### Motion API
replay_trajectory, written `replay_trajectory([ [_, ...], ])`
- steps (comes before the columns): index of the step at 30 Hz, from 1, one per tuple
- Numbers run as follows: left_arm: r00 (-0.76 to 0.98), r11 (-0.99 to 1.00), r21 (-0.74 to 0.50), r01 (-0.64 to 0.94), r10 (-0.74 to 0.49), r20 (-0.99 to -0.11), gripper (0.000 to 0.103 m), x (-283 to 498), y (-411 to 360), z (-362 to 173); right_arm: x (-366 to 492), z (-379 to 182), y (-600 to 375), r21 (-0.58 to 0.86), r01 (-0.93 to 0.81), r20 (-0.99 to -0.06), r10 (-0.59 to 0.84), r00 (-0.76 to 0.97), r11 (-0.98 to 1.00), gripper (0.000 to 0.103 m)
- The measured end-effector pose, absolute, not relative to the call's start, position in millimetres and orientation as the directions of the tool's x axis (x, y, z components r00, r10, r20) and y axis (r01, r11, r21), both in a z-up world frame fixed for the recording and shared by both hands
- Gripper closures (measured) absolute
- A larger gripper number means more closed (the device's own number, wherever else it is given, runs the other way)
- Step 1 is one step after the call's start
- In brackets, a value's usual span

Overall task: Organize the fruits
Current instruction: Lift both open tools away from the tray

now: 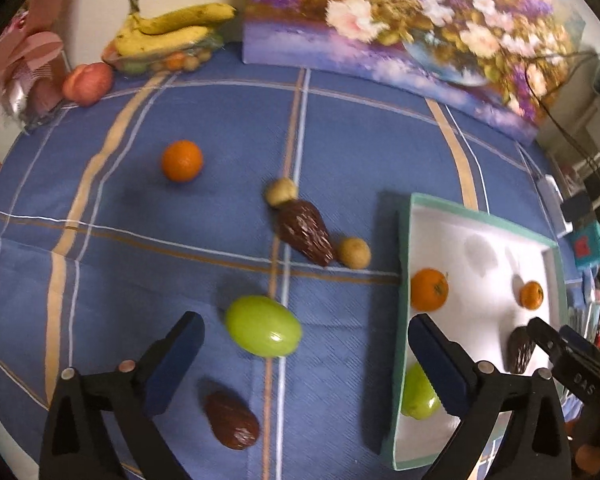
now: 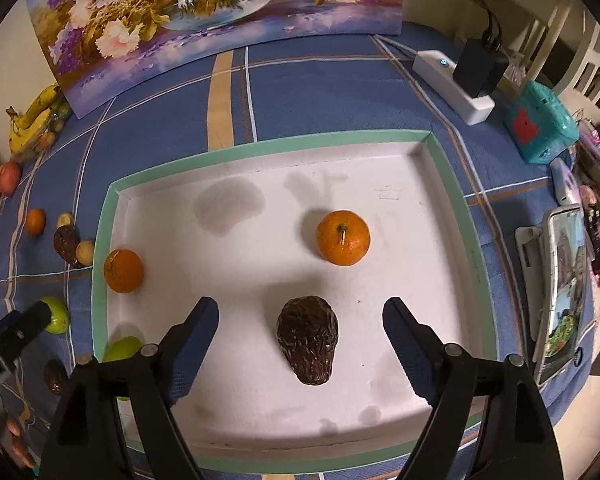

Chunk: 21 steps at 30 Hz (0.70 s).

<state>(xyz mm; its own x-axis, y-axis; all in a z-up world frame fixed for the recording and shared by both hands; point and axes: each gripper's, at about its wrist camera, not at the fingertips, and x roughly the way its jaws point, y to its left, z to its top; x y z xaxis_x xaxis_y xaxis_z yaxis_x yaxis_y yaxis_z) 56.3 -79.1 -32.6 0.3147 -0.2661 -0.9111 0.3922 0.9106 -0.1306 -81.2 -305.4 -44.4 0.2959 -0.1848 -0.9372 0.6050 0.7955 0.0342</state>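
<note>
Right gripper [image 2: 300, 316] open astride date [image 2: 307, 340] in tray [image 2: 440, 152], narrow end apparently toward camera; left gripper [image 1: 306, 336] released beside tray.

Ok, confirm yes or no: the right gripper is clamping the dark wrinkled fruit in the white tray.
No: the right gripper stands open, clear of the dark wrinkled fruit.

In the left wrist view, the right black finger [image 1: 440, 364] covers part of the round green fruit [image 1: 418, 398] near the white tray's teal rim [image 1: 404, 264]. The floral painting [image 1: 400, 20] is blurred and cut by the top edge. The small fruits under the yellow bananas [image 1: 172, 28] are too small to tell.
</note>
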Motion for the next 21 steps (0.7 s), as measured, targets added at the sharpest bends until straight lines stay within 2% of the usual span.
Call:
replay_trajectory([
  [1,0.328,0.914,-0.129,0.385,-0.266,-0.907,0.0,58.1,-75.5,-29.5,-81.7,-41.3,-303.5,0.033,0.603,-0.932,-0.193,0.306,0.797,0.018],
  [2,0.339,0.917,-0.125,0.379,-0.263,-0.903,0.0,59.3,-72.5,-27.1,-82.2,-38.5,-301.8,0.038,0.601,-0.927,-0.196,0.319,0.799,0.014],
  [3,0.349,0.92,-0.121,0.373,-0.26,-0.9,0.0,61.1,-69.0,-24.5,-82.4,-35.4,-300.3,0.046,0.598,-0.922,-0.197,0.335,0.8,0.006],
  [4,0.358,0.923,-0.118,0.367,-0.257,-0.898,0.0,62.5,-65.7,-22.1,-82.7,-32.2,-298.8,0.057,0.597,-0.915,-0.197,0.351,0.8,0.005],
  [16,0.405,0.935,-0.125,0.333,-0.262,-0.876,0.0,66.6,-29.3,-7.3,-73.3,-6.5,-272.5,0.106,0.563,-0.877,-0.189,0.441,0.82,0.004],
  [21,0.397,0.938,-0.155,0.31,-0.276,-0.875,0.0,65.8,-15.8,-8.8,-66.2,0.2,-256.7,0.158,0.519,-0.863,-0.138,0.486,0.84,0.004],
])
